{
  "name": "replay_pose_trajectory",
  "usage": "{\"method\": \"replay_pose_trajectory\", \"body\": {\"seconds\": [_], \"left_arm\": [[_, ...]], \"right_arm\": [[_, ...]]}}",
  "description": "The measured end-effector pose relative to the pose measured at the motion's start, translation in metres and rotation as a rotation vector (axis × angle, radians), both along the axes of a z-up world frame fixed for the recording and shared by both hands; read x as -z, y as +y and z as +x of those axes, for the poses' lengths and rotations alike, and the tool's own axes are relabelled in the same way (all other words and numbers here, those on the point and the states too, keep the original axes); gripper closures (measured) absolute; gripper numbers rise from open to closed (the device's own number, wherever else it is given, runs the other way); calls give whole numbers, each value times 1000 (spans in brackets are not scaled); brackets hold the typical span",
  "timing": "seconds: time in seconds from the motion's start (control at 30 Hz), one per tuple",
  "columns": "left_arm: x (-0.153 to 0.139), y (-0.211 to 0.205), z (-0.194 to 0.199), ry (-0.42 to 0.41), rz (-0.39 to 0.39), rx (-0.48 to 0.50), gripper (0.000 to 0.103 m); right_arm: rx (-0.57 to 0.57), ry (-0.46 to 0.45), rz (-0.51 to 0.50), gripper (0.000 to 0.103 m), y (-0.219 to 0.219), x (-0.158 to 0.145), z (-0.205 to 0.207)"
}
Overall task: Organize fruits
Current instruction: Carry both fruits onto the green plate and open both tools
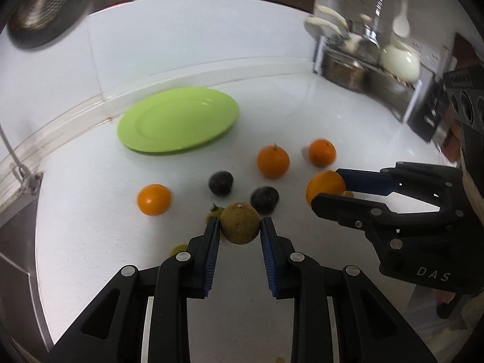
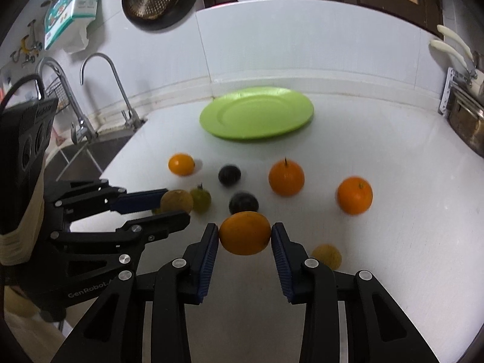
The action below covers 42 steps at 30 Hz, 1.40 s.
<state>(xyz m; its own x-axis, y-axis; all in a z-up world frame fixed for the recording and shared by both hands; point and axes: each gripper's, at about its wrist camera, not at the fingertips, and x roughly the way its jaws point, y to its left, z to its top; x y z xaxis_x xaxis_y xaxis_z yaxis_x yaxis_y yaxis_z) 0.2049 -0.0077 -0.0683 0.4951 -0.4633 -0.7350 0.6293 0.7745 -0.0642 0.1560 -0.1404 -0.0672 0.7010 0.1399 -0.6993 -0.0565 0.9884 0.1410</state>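
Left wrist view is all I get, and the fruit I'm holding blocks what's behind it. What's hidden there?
Observer: A small yellow-green fruit with a stem sits on the counter, right beside the brown fruit in your left gripper.
Operator: Is the right gripper's orange seated squarely?
Observer: Yes. The right gripper has the orange centred between both pads, and a tan fruit lies just right of it.

left gripper [image 1: 240,227] clamped, right gripper [image 2: 245,234] clamped
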Motion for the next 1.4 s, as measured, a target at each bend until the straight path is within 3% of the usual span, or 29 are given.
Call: {"method": "replay_pose_trajectory", "body": {"seconds": [0.4, 0.77, 1.1, 1.4], "left_arm": [[-24, 5, 33, -37, -11, -92, 75], [-44, -5, 80, -63, -7, -118, 75], [-37, -12, 134, -23, 5, -110, 75], [-11, -22, 175, 52, 46, -112, 75]], "right_arm": [[-29, -45, -34, 66, -4, -34, 35], [-64, -64, -24, 66, -11, -60, 88], [-81, 12, -51, 66, -18, -54, 151], [-98, 123, -75, 66, -21, -23, 205]]}}
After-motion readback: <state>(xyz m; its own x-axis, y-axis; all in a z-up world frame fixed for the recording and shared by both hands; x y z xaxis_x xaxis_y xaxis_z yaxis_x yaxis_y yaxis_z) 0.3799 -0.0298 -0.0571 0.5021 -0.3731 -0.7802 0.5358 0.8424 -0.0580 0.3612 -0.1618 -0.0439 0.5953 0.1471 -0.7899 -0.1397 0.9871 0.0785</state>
